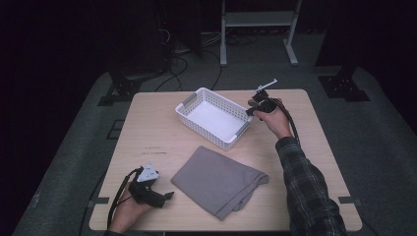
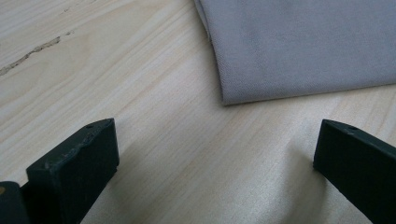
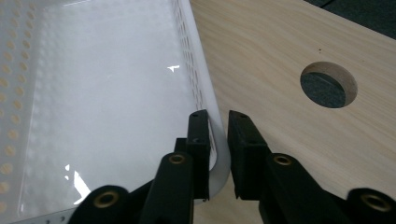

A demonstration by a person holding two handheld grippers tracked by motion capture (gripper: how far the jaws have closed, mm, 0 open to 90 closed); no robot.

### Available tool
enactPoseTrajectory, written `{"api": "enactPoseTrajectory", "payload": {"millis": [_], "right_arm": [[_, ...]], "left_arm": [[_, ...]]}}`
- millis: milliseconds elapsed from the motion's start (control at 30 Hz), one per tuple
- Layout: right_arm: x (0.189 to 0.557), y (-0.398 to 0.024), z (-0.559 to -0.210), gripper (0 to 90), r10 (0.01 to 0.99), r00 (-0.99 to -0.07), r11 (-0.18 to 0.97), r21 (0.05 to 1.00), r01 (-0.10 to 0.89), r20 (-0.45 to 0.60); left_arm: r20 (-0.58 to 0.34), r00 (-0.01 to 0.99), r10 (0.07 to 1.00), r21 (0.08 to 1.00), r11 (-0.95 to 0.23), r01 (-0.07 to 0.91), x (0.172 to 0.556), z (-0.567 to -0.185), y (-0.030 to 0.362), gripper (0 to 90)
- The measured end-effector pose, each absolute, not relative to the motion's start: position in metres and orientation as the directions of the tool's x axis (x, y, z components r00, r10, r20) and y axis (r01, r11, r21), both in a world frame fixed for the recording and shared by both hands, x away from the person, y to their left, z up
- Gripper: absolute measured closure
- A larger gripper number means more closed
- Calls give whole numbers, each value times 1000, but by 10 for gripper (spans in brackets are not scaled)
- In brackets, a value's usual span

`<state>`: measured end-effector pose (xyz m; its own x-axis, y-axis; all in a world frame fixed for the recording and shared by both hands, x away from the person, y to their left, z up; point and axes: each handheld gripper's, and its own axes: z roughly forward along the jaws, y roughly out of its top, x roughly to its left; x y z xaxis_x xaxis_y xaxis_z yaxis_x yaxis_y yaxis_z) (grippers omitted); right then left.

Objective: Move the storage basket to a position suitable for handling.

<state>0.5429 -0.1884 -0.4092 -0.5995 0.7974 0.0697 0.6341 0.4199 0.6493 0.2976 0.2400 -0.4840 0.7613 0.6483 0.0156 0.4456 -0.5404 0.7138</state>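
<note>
A white perforated basket [image 1: 211, 139] with grey handles stands at the table's far middle, empty inside. My right gripper [image 1: 252, 107] is at its right corner. In the right gripper view the two jaws straddle the basket's rim [image 3: 212, 100], one inside and one outside, and my right gripper [image 3: 218, 114] is shut on it. A folded grey cloth [image 1: 219, 179] lies flat on the near middle of the table. My left gripper [image 1: 169, 195] rests low at the near left, pointing at the cloth. Its jaws stand wide open [image 2: 215, 135] over bare wood, just short of the cloth's corner [image 2: 299, 46].
The light wooden table [image 1: 147, 128] has a round cable hole [image 3: 328, 85] beyond the basket's corner. A white metal stand [image 1: 258, 29] and cables sit on the dark floor behind the table. A scuff mark [image 2: 32, 53] crosses the wood near my left gripper.
</note>
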Motion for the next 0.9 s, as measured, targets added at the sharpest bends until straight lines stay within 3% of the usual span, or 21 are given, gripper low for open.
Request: {"api": "enactPoseTrajectory", "payload": {"millis": [900], "right_arm": [[520, -232, -398, 812, 832, -553, 407, 619, 672, 53]], "left_arm": [[17, 762, 647, 713, -542, 445, 298, -484, 240, 0]]}}
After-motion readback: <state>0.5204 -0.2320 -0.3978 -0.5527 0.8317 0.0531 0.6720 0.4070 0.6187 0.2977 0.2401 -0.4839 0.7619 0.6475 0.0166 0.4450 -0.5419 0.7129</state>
